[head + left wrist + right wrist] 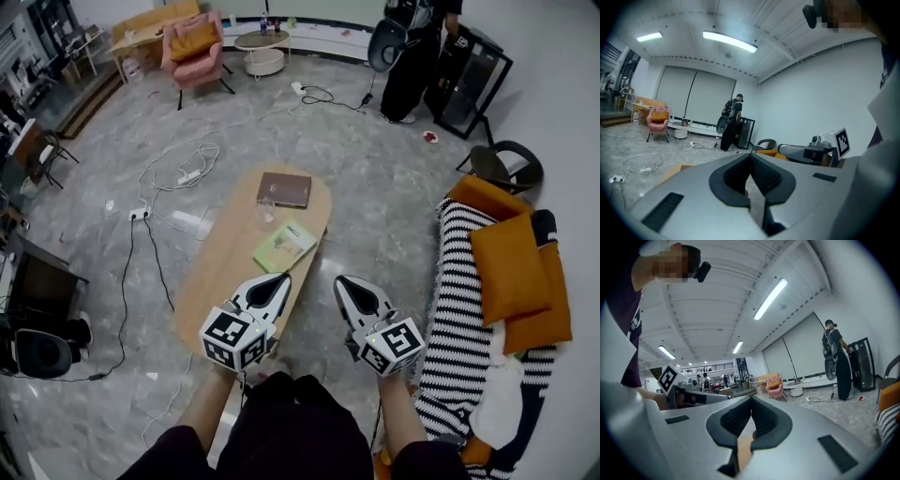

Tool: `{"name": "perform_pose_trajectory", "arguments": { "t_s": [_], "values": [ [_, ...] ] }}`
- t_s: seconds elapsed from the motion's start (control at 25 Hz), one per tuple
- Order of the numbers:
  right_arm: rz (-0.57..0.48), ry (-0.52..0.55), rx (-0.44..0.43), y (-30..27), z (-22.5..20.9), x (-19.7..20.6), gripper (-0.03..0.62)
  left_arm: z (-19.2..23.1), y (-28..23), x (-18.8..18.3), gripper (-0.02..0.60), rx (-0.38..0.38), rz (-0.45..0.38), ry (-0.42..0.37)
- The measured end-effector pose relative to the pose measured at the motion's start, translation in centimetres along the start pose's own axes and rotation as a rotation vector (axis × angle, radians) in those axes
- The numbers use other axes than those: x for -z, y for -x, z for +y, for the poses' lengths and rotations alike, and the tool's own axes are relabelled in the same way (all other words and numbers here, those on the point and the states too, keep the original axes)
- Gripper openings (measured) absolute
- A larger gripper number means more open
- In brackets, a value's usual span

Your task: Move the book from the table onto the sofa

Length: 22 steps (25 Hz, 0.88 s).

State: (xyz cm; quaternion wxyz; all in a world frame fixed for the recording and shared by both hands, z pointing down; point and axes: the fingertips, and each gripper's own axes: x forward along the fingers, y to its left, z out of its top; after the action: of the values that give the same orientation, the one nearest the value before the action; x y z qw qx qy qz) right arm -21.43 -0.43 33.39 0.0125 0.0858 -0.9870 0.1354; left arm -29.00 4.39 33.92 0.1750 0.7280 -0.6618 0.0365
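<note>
Two books lie on the oval wooden table (220, 267): a green-covered one (284, 246) near the middle and a brown one (284, 189) at the far end. My left gripper (280, 280) hovers over the table's near part, just short of the green book, shut and empty. My right gripper (345, 284) is beside the table's right edge over the floor, also shut and empty. The striped sofa (459, 319) with orange cushions (511, 267) stands to the right. In the left gripper view the jaws (750, 157) meet at their tips; the right gripper view shows its jaws (751, 401) likewise closed.
Cables (178, 169) and power strips lie on the grey floor left of the table. A pink armchair (195, 47) and a round side table (262, 52) stand far back. A person (412, 52) stands at the far right by a black frame. A dark chair (506, 167) sits behind the sofa.
</note>
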Motion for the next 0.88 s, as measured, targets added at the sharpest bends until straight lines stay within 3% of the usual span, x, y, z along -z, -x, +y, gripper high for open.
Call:
{"name": "perform_pose_trajectory", "arguments": {
  "t_s": [0.2,0.88],
  "values": [
    [0.015,-0.008,-0.025,-3.1,-1.2,0.9,0.023,3.4,-0.8,0.3,0.015,-0.036,0.003,0.017],
    [0.104,0.016,-0.005,-14.1,-6.8,1.9,0.023,14.9,-5.5,0.3,0.015,-0.045,0.001,0.062]
  ]
}}
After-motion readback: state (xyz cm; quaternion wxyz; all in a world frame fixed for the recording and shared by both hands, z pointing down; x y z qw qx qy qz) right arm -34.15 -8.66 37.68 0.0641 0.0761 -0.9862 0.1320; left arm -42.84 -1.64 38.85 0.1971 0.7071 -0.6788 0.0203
